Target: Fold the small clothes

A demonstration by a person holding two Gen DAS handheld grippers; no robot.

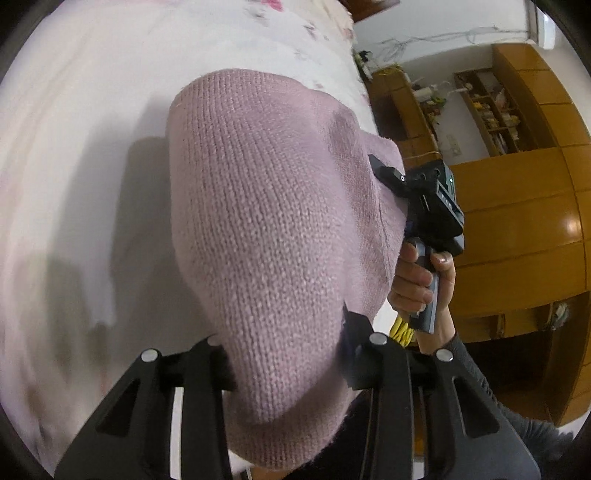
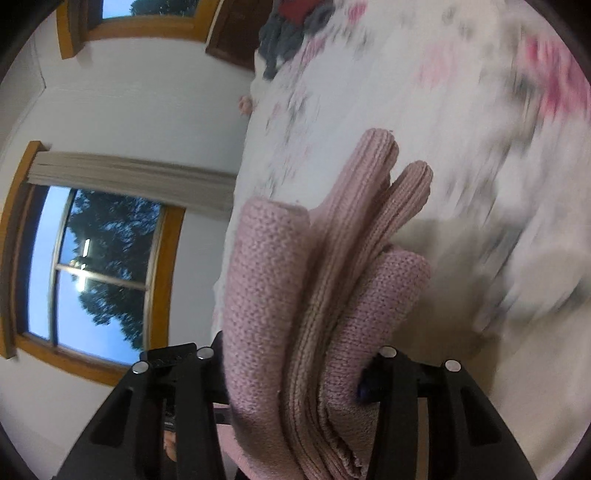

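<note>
A pink knitted garment [image 1: 266, 221] is held up off the bed, folded into thick layers. My left gripper [image 1: 291, 354] is shut on its near edge, the cloth bulging out between the black fingers [image 1: 207, 365]. In the left wrist view the right gripper [image 1: 384, 173] clamps the garment's far right edge, with a person's hand [image 1: 417, 280] on its handle. In the right wrist view the right gripper [image 2: 299, 362] is shut on several stacked folds of the pink knitted garment [image 2: 317, 258], whose ribbed ends stick up.
A white bedsheet with pink flowers [image 2: 461, 92] lies under the garment. A pile of grey and red clothes [image 2: 291, 29] sits at the bed's far end. Wooden cabinets [image 1: 517, 221] and shelves stand to the right. A window [image 2: 99, 273] is in the wall.
</note>
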